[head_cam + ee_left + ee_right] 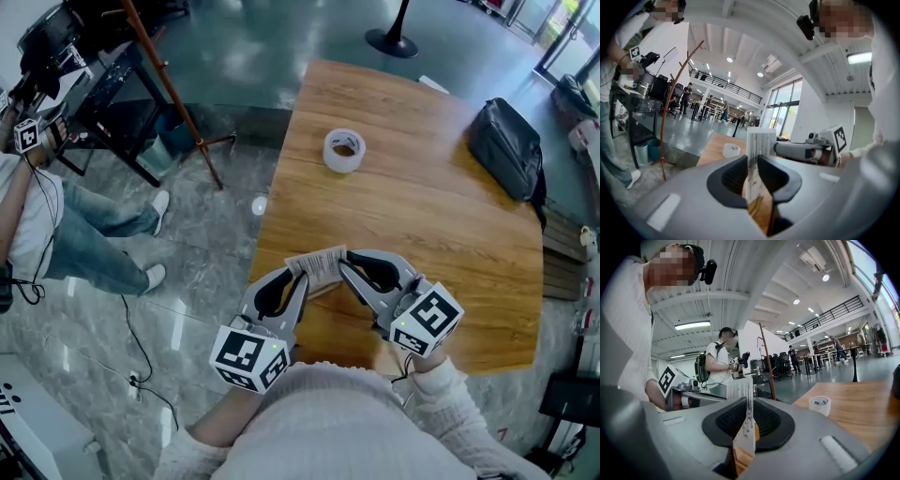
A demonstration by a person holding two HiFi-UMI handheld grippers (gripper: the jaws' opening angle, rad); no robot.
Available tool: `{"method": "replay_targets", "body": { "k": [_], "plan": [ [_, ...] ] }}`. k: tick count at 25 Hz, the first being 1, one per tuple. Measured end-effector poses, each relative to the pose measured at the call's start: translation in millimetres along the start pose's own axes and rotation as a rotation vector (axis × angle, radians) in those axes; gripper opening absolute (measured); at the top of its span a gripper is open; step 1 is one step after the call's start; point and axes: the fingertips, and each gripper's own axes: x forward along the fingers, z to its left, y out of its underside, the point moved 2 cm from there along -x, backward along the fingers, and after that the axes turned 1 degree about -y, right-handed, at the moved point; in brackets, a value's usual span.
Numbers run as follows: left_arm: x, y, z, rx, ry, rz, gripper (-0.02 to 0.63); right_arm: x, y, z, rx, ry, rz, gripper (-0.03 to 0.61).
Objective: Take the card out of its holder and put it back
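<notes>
The wooden bench [450, 216] fills the right of the head view. Its near edge is just in front of the person. A black bag [506, 148] lies at the far right, well apart from the work, so it seems simply parked out of the way.

Over the near left corner the two claws meet nose to nose. The left claw [298, 281] and the right claw [345, 270] each point inward and a little down, and both are raised off the wood. Holding the piece in the air probably leaves room to slide it either way.

A roll of tape [344, 150] sits flat at the far middle of the bench, untouched.

Smallest is the card [317, 265], a thin white piece with fine stripes. It stands on edge between the two claws. The left claw's jaws are nearly together and pinch its lower part [761, 145], and the right claw's pads press on it in the same way [740, 392].

I cannot tell whether this is the card alone or the card inside its holder. A grip from each side suggests one claw is meant to steady while the other pulls.
</notes>
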Motion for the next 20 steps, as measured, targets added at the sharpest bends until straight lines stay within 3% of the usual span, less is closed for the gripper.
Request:
{"method": "replay_targets", "body": {
  "k": [20],
  "plan": [
    [11.9,37.9,15.4,-0.074,-0.065,0.040,0.058,24.5,40.0,-19.1,0.049,-0.094,0.090,0.046]
  ]
}}
